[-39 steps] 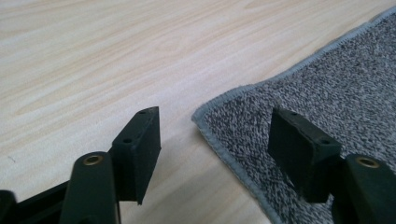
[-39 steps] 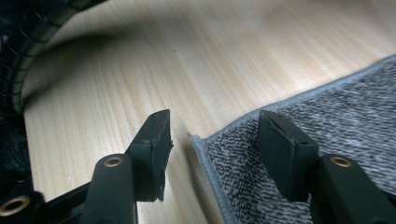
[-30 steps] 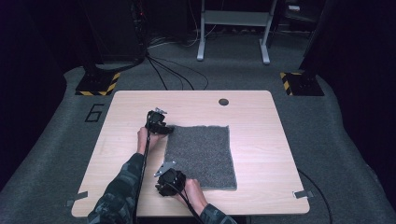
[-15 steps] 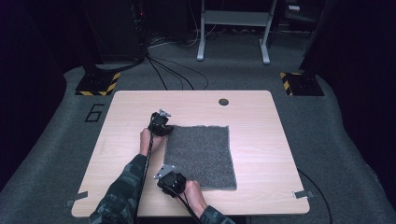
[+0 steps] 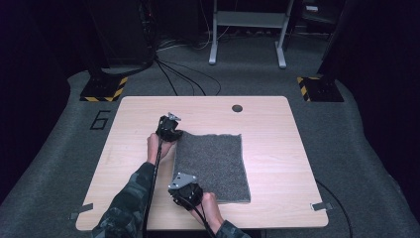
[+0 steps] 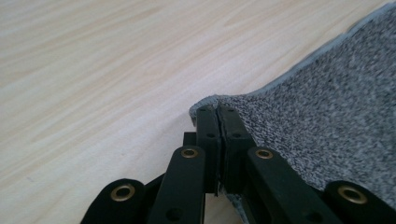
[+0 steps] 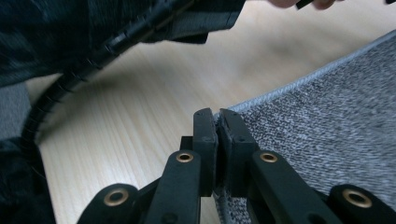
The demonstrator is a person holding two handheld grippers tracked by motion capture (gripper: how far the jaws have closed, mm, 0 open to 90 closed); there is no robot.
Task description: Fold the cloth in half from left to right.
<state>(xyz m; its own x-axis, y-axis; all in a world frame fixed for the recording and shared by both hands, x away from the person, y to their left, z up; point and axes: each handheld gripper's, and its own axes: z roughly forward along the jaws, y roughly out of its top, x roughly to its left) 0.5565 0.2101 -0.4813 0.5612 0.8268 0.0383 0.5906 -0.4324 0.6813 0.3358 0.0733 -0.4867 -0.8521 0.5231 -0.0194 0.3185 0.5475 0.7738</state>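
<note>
- Where the high view looks down on the table (image 5: 277, 124), a grey mat (image 5: 213, 166) lies flat near its middle; the left gripper (image 5: 174, 135) sits at the mat's far left corner and the right gripper (image 5: 190, 192) at its near left corner.
- In the left gripper view, the jaws have just been closing and now pinch the mat's corner (image 6: 210, 101), its edge lifted slightly off the wood.
- In the right gripper view, the jaws have likewise just closed and clamp the mat's edge (image 7: 243, 108); a cable (image 7: 70, 84) and a sleeve (image 7: 56, 32) lie beyond.
</note>
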